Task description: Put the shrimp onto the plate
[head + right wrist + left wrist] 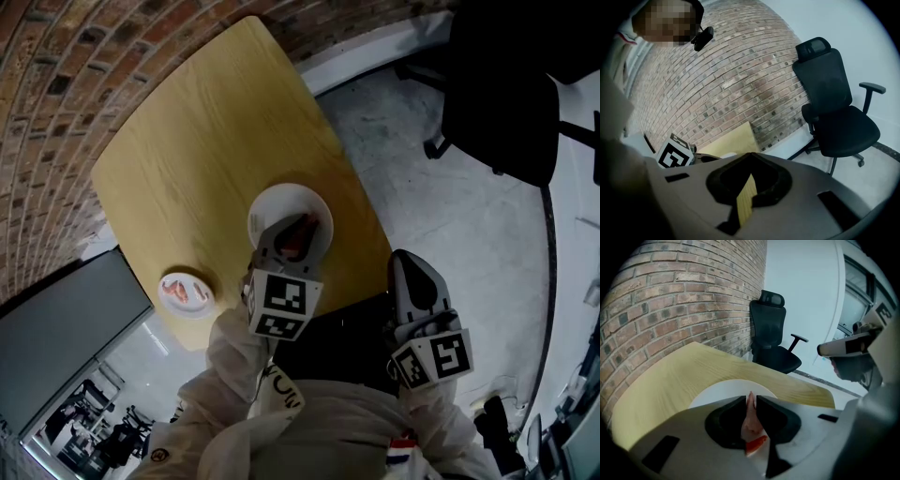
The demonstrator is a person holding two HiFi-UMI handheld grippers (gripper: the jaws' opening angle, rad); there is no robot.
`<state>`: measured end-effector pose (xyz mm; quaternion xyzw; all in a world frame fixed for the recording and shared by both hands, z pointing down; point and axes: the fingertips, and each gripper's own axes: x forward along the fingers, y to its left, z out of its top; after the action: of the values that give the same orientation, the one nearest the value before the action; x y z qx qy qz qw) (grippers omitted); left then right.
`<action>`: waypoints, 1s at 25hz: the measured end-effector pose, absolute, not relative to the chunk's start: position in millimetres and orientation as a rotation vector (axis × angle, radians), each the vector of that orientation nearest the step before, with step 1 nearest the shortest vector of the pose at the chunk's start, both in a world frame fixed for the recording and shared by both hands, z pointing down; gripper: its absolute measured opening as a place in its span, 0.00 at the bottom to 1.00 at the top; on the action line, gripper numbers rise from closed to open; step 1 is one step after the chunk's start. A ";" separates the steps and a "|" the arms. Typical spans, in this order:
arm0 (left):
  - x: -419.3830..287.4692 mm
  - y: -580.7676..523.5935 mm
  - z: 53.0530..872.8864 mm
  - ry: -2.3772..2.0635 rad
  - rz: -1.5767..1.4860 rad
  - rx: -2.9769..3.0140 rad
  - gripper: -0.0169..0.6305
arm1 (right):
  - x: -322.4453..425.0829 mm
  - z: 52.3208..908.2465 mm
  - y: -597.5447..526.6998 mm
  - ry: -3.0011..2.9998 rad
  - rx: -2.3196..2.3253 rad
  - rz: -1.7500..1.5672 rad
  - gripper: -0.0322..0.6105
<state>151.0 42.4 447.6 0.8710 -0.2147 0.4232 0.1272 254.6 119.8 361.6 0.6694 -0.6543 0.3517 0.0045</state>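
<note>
small dish (187, 313): well left of the plate (281, 201)
left gripper (751, 401): clamped on shrimp (751, 422), just above the plate
shrimp: likely soft, light, slippery; grip mid-body, gently
right gripper (410, 267): right of the plate, jaws together, empty

My table (206, 122) is pale yellow wood grain. The plate (281, 202) is white, and the shrimp (751, 420) is pale pink with an orange-red tail. At eight o'clock from the plate, a white dish (187, 312) holds pink-red pieces. My left gripper (750, 399) and right gripper (749, 161) are grey with black pads. Their cubes (281, 305) carry black-and-white squares. The brick wall (670, 301) is red-brown and the chair (771, 333) is black.
</note>
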 end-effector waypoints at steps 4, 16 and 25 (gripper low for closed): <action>151.3 43.3 447.5 -0.621 1.235 2.532 0.12 | 255.1 363.1 119.4 -2.049 2.094 1.107 0.09; 136.2 40.5 429.5 -0.704 1.153 2.527 0.12 | 236.6 354.8 108.8 -2.102 2.029 1.075 0.09; 88.3 31.8 399.9 -0.875 1.022 2.504 0.12 | 196.2 337.6 93.5 -2.176 1.938 1.010 0.09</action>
<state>88.3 31.8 399.9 0.8711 -0.3044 0.3556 0.1486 196.2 93.5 337.6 0.6283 -0.7052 0.3273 0.0289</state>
